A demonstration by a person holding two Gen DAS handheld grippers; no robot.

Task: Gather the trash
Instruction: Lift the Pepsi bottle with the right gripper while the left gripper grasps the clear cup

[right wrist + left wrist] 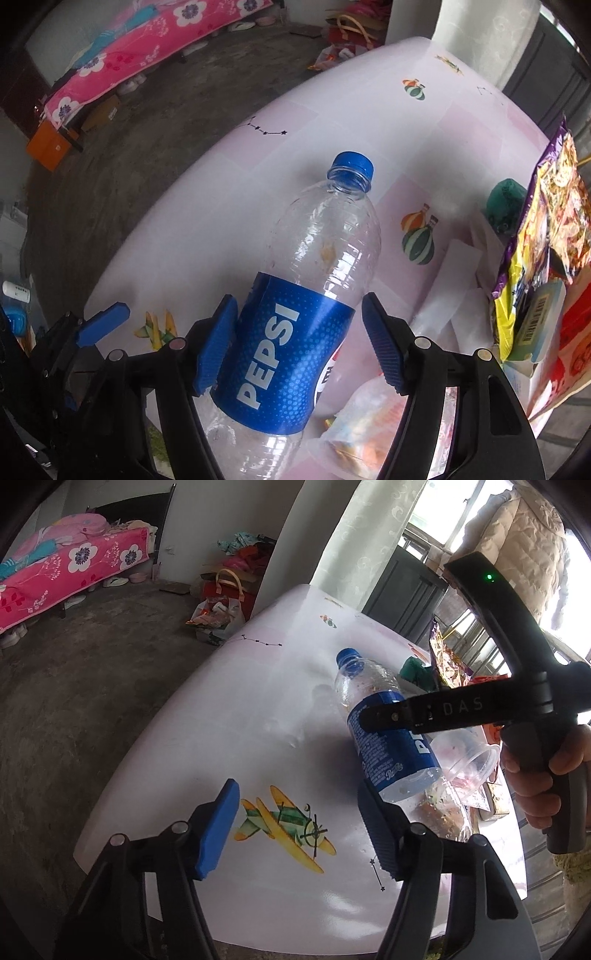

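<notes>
Right tongs (299,343) sat around the empty Pepsi bottle (317,266).
Its blue pads were spread wide, one touching the label. The bottle lay on my pink bench (332,110). Left tongs (299,827) were open and held nothing.

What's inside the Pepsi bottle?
The bottle looks empty, cap on: only droplets and a small orange-brown smear show through its clear upper part. The blue label hides the middle.
</notes>
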